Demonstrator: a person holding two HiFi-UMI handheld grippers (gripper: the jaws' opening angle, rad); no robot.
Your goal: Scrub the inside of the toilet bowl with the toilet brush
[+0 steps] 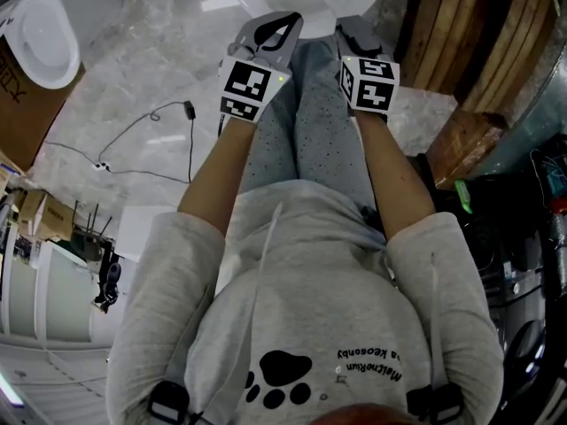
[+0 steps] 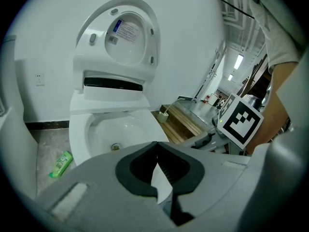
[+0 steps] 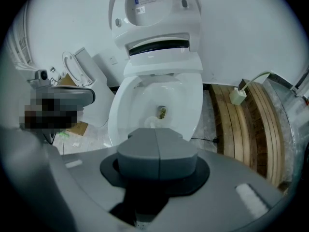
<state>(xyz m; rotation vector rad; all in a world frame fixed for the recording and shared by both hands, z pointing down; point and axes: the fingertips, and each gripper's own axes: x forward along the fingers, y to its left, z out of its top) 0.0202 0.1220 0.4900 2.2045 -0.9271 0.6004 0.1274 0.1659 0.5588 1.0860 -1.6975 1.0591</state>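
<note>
My left tool (image 2: 154, 144) is pinched together at the tips, with only a small hollow behind them through which white shows, and it has nothing in it. My right tool (image 3: 155, 148) is pressed flat, pad to pad, and it is empty too. In the head view I hold the pair side by side in front of my knees, so neither is clearly nearer the job.

Just beyond the tips is the toilet bowl (image 3: 140, 93). Its long axis runs straight away from me, with the front rim nearest and the drain (image 3: 161, 111) low in the middle. The right tool faces it almost squarely. From the left tool it lies ahead and off to the left. The lid (image 3: 154, 4) is tipped up against the wall behind, so the way in is open.

I can't find the toilet brush in any view. On the floor at the bowl's left side there is only a green bottle (image 2: 60, 164). At its right side are wooden planks (image 3: 251, 129) with a small white box (image 3: 237, 96) on their far end. I judge the scrubbing has not begun: I must find a brush first, and a tool must open to take it.
</note>
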